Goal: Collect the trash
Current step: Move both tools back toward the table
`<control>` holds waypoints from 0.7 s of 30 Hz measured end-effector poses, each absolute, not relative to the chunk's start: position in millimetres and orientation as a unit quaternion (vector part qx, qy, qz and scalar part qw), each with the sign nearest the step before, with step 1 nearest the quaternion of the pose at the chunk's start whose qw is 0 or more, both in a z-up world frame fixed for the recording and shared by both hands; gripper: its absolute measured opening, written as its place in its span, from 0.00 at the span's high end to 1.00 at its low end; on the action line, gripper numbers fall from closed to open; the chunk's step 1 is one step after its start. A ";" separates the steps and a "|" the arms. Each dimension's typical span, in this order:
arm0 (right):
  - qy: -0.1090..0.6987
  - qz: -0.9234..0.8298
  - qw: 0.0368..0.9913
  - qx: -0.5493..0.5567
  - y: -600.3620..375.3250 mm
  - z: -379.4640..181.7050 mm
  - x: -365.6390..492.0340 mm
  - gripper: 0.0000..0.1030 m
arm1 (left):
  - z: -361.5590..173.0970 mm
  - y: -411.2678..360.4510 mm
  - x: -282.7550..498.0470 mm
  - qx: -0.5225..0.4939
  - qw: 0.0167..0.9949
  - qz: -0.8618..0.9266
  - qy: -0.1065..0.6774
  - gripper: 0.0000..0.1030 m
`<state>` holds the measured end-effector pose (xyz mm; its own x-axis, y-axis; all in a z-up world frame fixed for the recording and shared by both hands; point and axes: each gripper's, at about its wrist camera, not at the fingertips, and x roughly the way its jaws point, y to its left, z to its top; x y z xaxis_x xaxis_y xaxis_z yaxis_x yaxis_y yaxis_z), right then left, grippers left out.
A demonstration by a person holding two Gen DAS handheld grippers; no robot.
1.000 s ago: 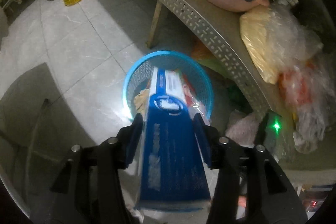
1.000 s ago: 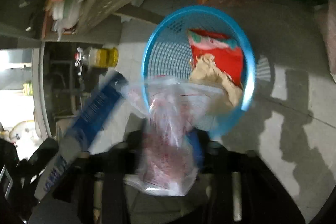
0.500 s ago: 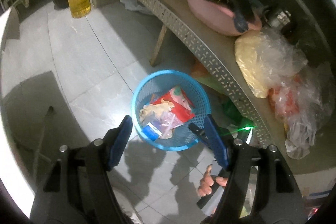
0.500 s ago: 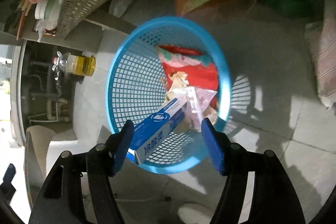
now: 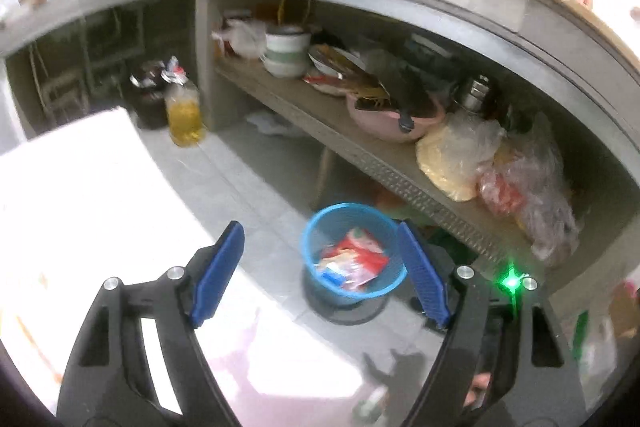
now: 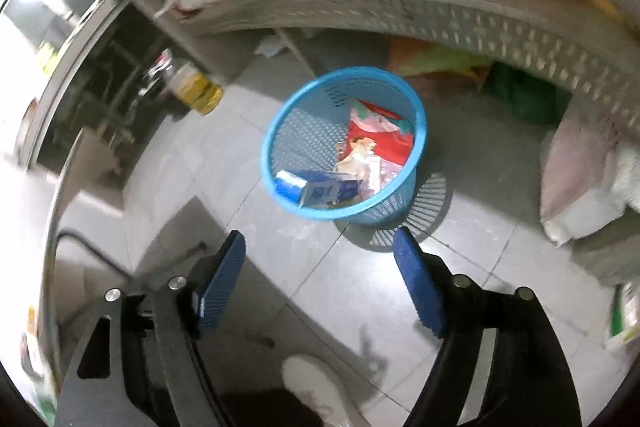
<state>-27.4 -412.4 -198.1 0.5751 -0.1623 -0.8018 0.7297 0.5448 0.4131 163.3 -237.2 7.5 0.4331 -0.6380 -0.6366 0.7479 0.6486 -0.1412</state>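
Note:
A blue mesh trash basket (image 5: 310,233) stands on the tiled floor below a shelf; it also shows in the right wrist view (image 6: 308,123). Inside it lie a blue toothpaste box (image 6: 316,189), a red snack wrapper (image 6: 380,137), a clear plastic bag (image 6: 378,175) and crumpled paper. My left gripper (image 5: 320,269) is open and empty, high above the basket. My right gripper (image 6: 320,277) is open and empty, above the floor in front of the basket.
A perforated shelf (image 5: 384,167) above the basket holds a pink basin (image 5: 390,121), bowls and plastic bags (image 5: 472,155). An oil bottle (image 5: 184,111) stands on the floor at the left. A white surface (image 5: 80,195) lies under my left gripper. A white shoe (image 6: 316,387) is below.
A second ago my left gripper held the blue box and my right held the plastic bag. Both were let go into the basket, and both grippers have pulled back and up.

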 end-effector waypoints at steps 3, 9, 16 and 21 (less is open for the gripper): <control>0.366 -0.266 0.824 0.340 -389.0 -160.8 -35.1 0.24 | 18.7 -197.7 145.3 0.089 0.854 -0.400 0.320 0.23; 0.354 -0.229 0.856 0.299 -363.8 -106.8 -33.6 0.22 | 22.1 -127.8 120.5 0.082 0.873 -0.366 0.312 0.22; 0.341 -0.176 0.888 0.255 -321.7 -53.0 -16.8 0.21 | 17.2 -64.4 97.8 0.090 0.894 -0.324 0.297 0.19; 0.336 -0.127 0.907 0.219 -285.5 -27.0 3.3 0.15 | 9.2 -26.4 84.1 0.094 0.906 -0.290 0.294 0.19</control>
